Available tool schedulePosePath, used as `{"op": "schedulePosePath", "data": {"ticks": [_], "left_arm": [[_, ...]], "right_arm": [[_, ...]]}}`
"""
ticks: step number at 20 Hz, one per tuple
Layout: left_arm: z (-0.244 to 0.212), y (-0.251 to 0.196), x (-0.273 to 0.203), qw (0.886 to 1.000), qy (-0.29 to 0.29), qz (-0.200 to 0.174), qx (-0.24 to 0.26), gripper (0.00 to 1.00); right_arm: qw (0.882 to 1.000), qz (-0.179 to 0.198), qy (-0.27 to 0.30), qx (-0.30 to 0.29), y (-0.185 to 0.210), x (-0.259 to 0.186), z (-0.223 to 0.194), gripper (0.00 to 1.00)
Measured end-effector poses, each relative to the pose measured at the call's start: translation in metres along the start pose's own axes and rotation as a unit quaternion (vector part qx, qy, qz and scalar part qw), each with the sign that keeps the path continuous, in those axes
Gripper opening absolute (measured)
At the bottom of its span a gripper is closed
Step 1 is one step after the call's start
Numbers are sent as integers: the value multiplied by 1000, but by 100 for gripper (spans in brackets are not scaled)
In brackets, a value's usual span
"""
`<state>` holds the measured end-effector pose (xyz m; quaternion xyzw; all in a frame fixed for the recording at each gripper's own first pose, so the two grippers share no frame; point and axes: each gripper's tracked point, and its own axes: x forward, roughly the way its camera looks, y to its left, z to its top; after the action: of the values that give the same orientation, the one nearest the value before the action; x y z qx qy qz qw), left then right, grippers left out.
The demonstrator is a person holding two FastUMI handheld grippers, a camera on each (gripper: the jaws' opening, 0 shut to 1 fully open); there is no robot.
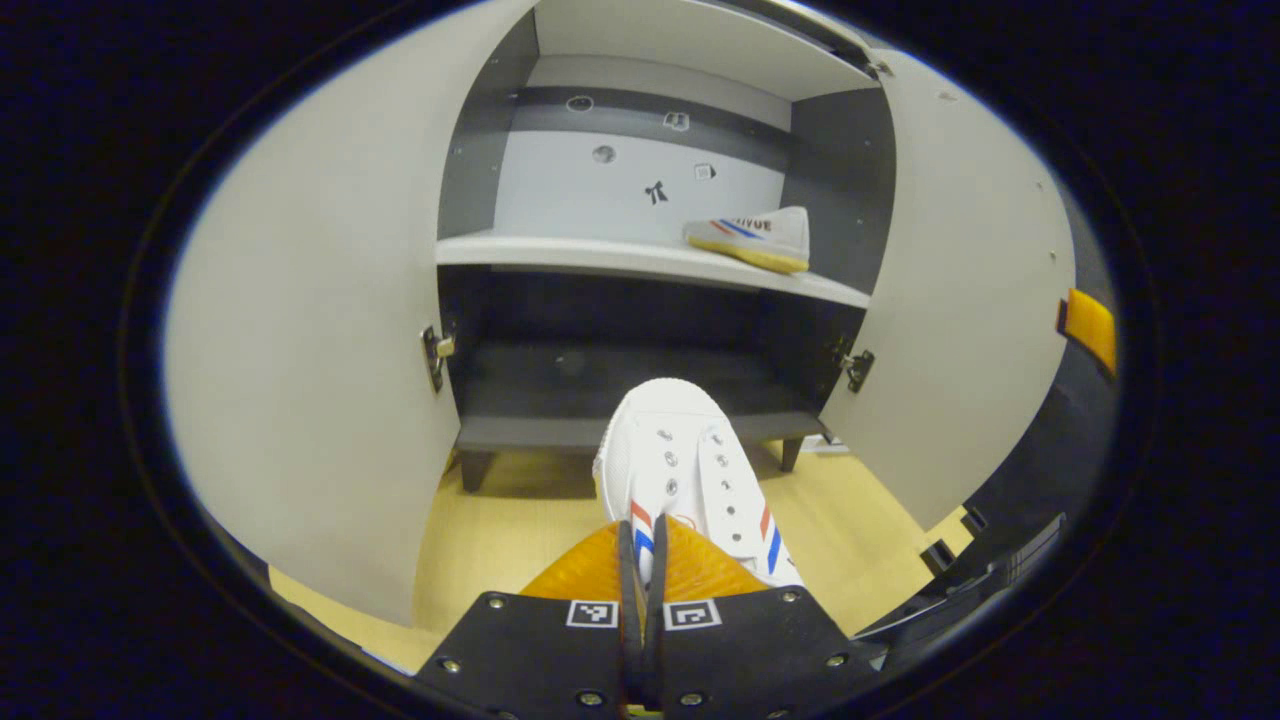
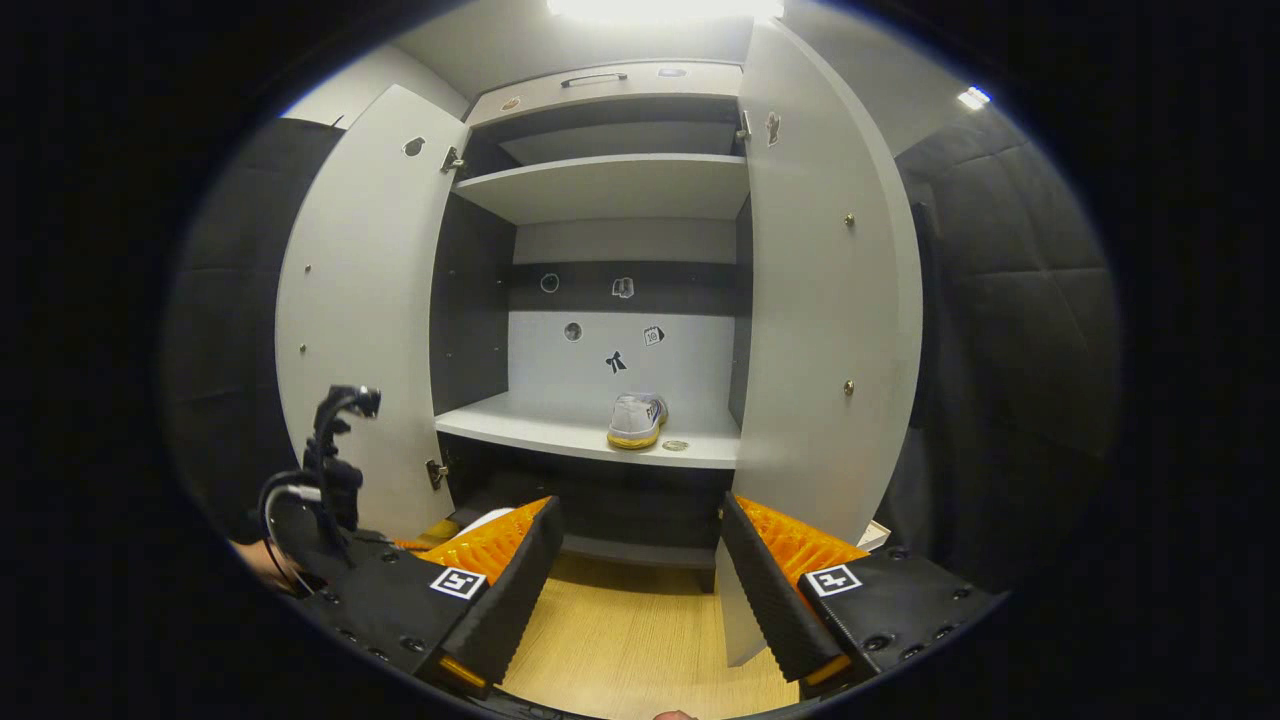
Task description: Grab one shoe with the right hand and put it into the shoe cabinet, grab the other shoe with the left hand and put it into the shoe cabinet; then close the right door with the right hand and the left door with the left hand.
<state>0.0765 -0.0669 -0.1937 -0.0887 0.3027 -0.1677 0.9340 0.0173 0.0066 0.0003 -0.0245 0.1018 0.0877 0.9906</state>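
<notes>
One shoe (image 1: pixel 690 470) was pinched in the left gripper (image 1: pixel 640 570) short of the cabinet (image 1: pixel 640 255), needing a carry onto the shelf (image 2: pixel 590 432) beside its mate (image 2: pixel 637 420), while the right gripper (image 2: pixel 640 580) gaped empty.

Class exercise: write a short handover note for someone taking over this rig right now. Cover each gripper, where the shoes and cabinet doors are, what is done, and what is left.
Left gripper: shut on the second shoe, held in front of the open shoe cabinet, toe pointing in.
Right gripper: open, holding nothing, facing the cabinet.
First shoe: already on the middle shelf, toward its right side.
Left door and right door: both wide open.
Done: the right hand's shoe is placed.
Left: set the held shoe inside, close the right door with the right gripper, then the left door with the left.
</notes>
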Motion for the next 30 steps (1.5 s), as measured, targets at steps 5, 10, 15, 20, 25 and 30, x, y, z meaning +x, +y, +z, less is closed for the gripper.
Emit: {"op": "schedulePosePath", "data": {"ticks": [5, 10, 15, 20, 25, 30], "left_arm": [[66, -10, 5, 999, -52, -7, 12, 2], [120, -12, 20, 996, -85, -4, 12, 2], [177, -10, 34, 992, -121, 1, 21, 1], [220, 4, 61, 990, -141, 19, 23, 2], [258, 24, 95, 986, -159, 42, 26, 1], [275, 36, 126, 985, -163, 49, 18, 1]], "right_arm": [[1000, -3, 0, 1, -5, -7, -3, 100], [1000, -12, 0, 3, -14, -16, -7, 100], [1000, -23, 7, 8, -23, -18, -14, 100], [1000, -26, 13, 9, -27, -18, -21, 100], [999, -38, 13, 20, -37, -27, -25, 100], [998, -54, 24, 24, -48, -34, -36, 100]]}}
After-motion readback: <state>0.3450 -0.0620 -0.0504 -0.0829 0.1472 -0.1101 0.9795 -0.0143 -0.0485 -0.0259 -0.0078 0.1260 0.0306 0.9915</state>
